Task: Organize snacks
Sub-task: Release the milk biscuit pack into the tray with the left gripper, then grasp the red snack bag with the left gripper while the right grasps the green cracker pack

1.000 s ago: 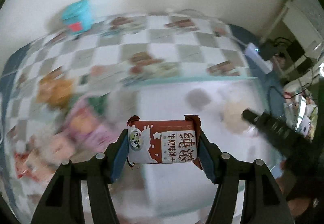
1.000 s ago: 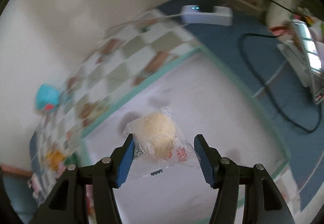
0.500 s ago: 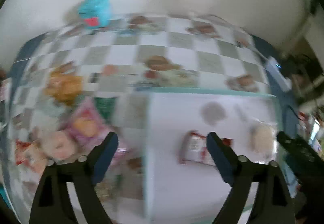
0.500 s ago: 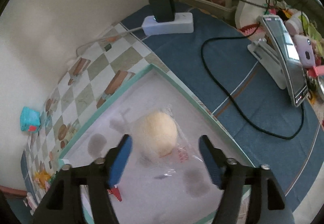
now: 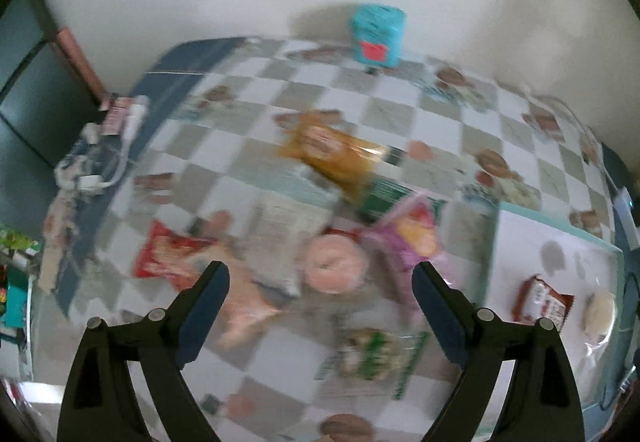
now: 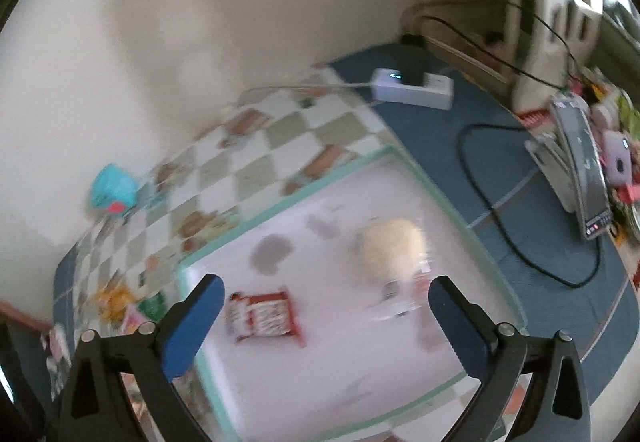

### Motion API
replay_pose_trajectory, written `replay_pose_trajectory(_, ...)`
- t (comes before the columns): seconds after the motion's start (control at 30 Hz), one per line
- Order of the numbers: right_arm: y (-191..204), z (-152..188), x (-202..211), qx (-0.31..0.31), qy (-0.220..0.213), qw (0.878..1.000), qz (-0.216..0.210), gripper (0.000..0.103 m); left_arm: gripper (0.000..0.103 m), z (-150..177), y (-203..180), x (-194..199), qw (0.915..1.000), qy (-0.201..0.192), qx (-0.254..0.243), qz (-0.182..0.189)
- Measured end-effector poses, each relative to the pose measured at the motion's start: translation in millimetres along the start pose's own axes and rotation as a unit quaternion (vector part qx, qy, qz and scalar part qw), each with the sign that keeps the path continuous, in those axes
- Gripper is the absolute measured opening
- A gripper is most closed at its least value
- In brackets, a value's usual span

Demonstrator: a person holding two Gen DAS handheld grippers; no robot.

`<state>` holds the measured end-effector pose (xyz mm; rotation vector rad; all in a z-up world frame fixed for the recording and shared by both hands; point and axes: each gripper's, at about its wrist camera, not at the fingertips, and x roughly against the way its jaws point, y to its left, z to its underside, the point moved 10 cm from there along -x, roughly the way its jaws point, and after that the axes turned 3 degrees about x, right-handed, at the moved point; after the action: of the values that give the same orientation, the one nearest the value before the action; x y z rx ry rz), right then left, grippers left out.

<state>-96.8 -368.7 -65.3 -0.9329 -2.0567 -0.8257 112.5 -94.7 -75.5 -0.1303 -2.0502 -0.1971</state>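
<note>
My left gripper [image 5: 320,294] is open and empty above a heap of snack packets on the checked tablecloth: a pink round bun [image 5: 334,266], a red packet [image 5: 168,256], an orange packet [image 5: 328,148], a purple packet [image 5: 412,238] and a green packet [image 5: 372,358]. My right gripper [image 6: 324,306] is open and empty above the white tray [image 6: 404,156]. In the tray lie the red-brown biscuit packet [image 6: 264,316] and the pale round bun in clear wrap [image 6: 392,250]. Both also show at the right of the left wrist view, the packet [image 5: 542,302] and the bun [image 5: 598,316].
A teal tin [image 5: 376,34] stands by the wall. A white power strip [image 6: 412,86] with a black cable [image 6: 504,218] lies on the blue cloth beyond the tray. A tablet on a stand [image 6: 580,158] is at the right. Cables and small items [image 5: 100,158] lie at the table's left.
My left gripper let go of the biscuit packet in the tray and swung left over the snack heap. My right gripper opened, left the bun and pulled back.
</note>
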Motion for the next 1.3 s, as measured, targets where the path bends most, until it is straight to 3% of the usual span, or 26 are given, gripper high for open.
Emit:
replay_pose_trajectory(0.2,64.4,15.6,20.8,0.069,-0.014,0.996,-0.056,0.103,0.093,-2.1,57.7,13.3,0.9993,-0.018,0.016,-0.027)
replay_pose_trajectory(0.4,112.0,33.9,28.9,0.118,-0.021,0.989,-0.085,0.103,0.093,-3.8,116.8,18.5,0.9973,-0.029,0.039,-0.054)
replay_pose_trajectory(0.6,136.2,47.7,28.8,0.137,-0.011,0.985,-0.103,0.103,0.093,-1.4,177.1,18.2,0.9922,-0.031,0.082,-0.088)
replay_pose_trajectory(0.8,153.4,63.0,20.2,0.156,0.006,0.982,-0.101,0.103,0.093,2.8,223.8,17.2,0.9865,-0.027,0.133,-0.091)
replay_pose_trajectory(1.07,182.3,102.4,0.1,0.2,0.048,0.974,-0.093,0.103,0.093,13.6,252.6,-1.8,0.9813,0.002,0.174,-0.081)
replay_pose_trajectory(1.3,189.9,128.7,-20.6,0.215,0.09,0.969,-0.088,0.103,0.093,15.3,242.8,-18.1,0.9831,0.022,0.174,-0.055)
